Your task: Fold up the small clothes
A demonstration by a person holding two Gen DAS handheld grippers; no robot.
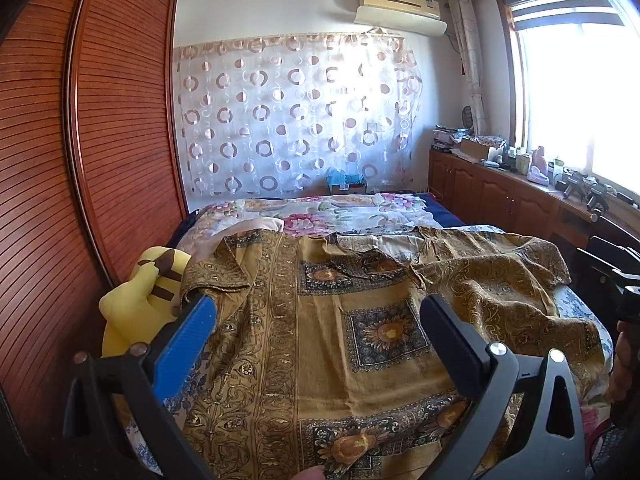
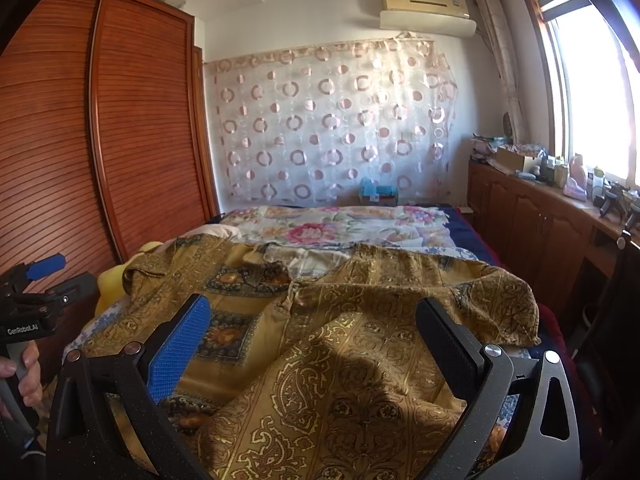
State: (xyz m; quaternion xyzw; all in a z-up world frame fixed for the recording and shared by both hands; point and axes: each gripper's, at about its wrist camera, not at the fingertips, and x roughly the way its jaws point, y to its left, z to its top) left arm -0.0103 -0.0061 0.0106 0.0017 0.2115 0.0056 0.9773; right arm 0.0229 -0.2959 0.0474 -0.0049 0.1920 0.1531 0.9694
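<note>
We've got both grippers, left gripper (image 1: 318, 312) and right gripper (image 2: 312, 316), wide open and empty; the gold shirt (image 1: 360, 320) lies spread straight ahead, collar far end.

Only readable text: "GenRobot.AI" in white on the black body of the left gripper (image 2: 42, 266), seen at the near-left edge from the right wrist camera. Air conditioner (image 2: 426, 10) label is too small to read.
</note>
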